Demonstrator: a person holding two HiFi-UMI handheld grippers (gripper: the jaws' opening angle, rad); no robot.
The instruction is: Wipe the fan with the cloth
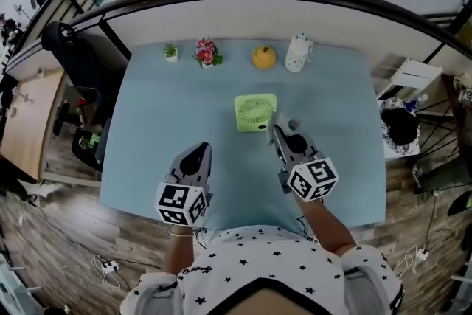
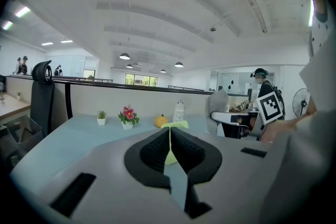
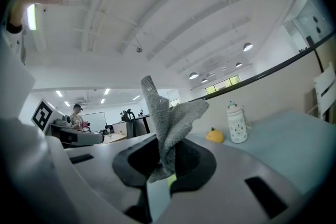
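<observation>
Right gripper (image 1: 274, 130) fingers (image 3: 134, 162) pinch grey cloth (image 3: 168, 123) beside green fan (image 1: 255, 112); left gripper (image 1: 203, 149) fingers (image 2: 152, 152) pressed together, empty

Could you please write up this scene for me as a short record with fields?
surface: light blue table
target: green fan, lying flat near the table's middle
tool: grey cloth, pinched in the right gripper beside the fan's near right corner
free hand: left gripper, jaws together, empty, short of the fan
contact: cannot tell whether the cloth touches the fan
back row: potted plant, flowers, orange ornament, white bottle
</observation>
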